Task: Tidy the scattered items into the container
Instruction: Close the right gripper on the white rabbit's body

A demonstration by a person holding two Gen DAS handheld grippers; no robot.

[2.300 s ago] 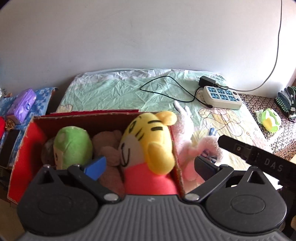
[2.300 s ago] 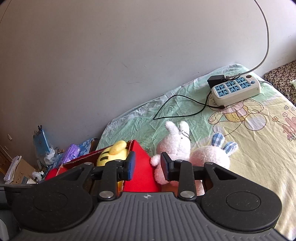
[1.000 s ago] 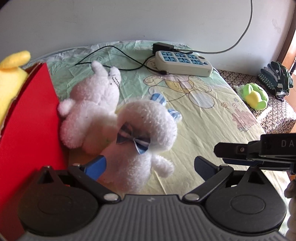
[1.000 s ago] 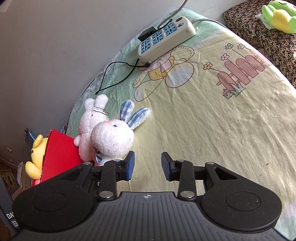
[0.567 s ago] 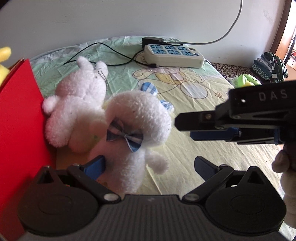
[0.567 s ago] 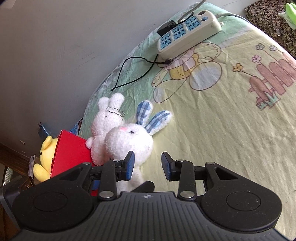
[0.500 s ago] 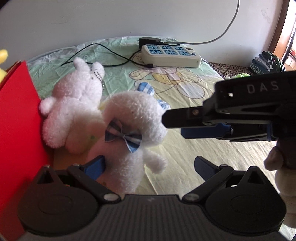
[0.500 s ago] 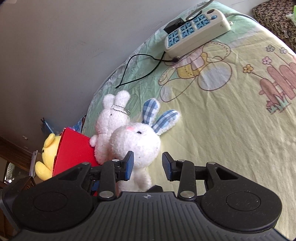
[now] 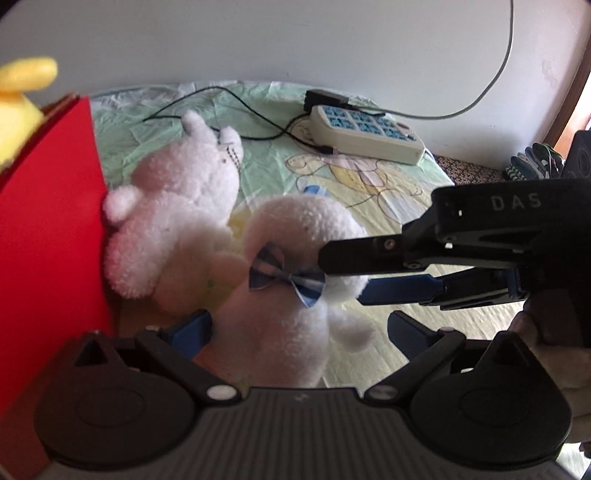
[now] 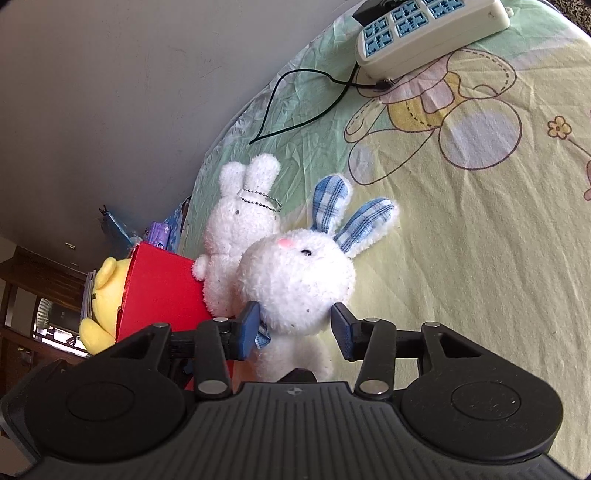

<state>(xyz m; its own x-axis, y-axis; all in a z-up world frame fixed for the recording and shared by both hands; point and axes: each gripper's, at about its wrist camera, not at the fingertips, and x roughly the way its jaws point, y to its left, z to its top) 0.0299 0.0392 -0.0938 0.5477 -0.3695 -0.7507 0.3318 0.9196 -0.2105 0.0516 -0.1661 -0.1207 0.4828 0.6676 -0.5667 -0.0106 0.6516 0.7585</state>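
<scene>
A white bunny with blue plaid ears and a bow tie [image 9: 295, 236] [image 10: 295, 277] lies on the bed sheet against a second white bunny with a ball chain [image 9: 177, 206] [image 10: 240, 229]. Both rest beside the red box [image 9: 48, 221] [image 10: 159, 291], which holds a yellow plush [image 9: 18, 92] [image 10: 101, 295]. My right gripper [image 10: 295, 328] [image 9: 343, 275] comes in from the right. Its jaws are opening, with the bow-tie bunny's head and neck between the pads, which flank it without squeezing. My left gripper [image 9: 295, 328] stands open around the same bunny's body.
A white power strip with blue sockets [image 9: 365, 134] [image 10: 424, 33] and a black cable [image 9: 236, 107] lie farther back on the cartoon-print sheet [image 10: 480, 221]. Striped gloves [image 9: 535, 162] sit at the far right. A grey wall runs behind the bed. A hand [image 9: 546, 350] holds the right gripper.
The right gripper swung in from the right to the bow-tie bunny and its jaws widened around the head. The left gripper stayed open near the bunny's body.
</scene>
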